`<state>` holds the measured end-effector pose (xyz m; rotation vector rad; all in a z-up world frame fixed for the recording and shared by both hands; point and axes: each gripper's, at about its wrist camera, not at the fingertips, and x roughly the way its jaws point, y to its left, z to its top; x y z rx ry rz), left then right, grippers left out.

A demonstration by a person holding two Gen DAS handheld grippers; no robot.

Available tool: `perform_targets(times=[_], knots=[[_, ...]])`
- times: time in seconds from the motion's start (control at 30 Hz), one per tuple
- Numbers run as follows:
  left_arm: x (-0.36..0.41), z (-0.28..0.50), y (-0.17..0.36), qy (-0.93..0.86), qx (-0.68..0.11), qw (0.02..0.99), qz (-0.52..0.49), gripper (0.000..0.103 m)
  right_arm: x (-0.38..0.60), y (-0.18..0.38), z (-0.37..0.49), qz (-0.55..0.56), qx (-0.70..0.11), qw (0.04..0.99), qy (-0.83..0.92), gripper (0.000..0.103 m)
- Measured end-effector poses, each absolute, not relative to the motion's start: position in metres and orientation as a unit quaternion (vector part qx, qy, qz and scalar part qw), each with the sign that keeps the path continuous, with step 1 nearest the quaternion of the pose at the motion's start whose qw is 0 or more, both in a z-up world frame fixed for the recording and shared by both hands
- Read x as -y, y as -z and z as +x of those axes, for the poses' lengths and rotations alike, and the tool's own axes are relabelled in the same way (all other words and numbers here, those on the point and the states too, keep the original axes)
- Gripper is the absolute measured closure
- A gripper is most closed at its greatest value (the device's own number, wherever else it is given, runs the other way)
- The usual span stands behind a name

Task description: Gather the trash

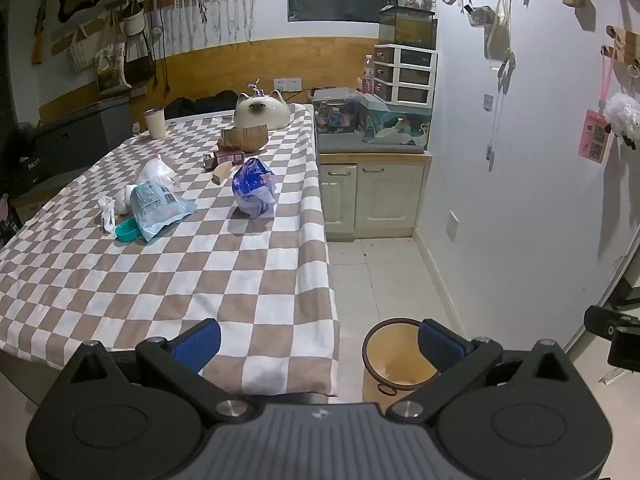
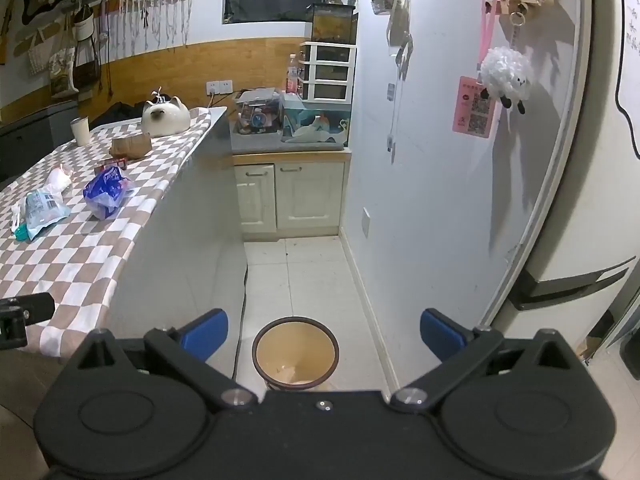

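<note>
On the checked tablecloth (image 1: 168,280) lie a crumpled blue wrapper (image 1: 254,188) (image 2: 107,192), a pale blue-green pouch (image 1: 158,210) (image 2: 44,214), a teal lid (image 1: 128,230), crumpled white tissue (image 1: 108,210) and a white plastic bag (image 1: 160,170) (image 2: 59,178). A tan bin (image 1: 400,360) (image 2: 295,354) with a dark rim stands on the floor by the table's near corner. My left gripper (image 1: 320,340) hangs open over the table's near edge, nothing between its blue pads. My right gripper (image 2: 324,332) is open above the bin, empty.
Farther back on the table are a brown paper package (image 1: 244,138), a small dark box (image 1: 228,157), a cup (image 1: 155,123) and a white cat-shaped pot (image 1: 260,111). A cream cabinet (image 2: 288,194) closes the aisle's far end. A fridge (image 2: 592,200) stands on the right.
</note>
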<state>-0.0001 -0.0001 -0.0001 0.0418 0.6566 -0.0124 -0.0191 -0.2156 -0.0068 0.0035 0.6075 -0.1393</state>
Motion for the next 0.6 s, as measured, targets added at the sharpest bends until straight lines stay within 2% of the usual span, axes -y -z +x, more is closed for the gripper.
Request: perform_targets(times=[0.6], knots=[[-0.0001, 0.0001, 0.0000, 0.007, -0.323, 0.946, 0.019, 0.000, 0.2150, 0.0080, -0.0182, 0.002, -0.300, 0.951, 0.068, 0.000]])
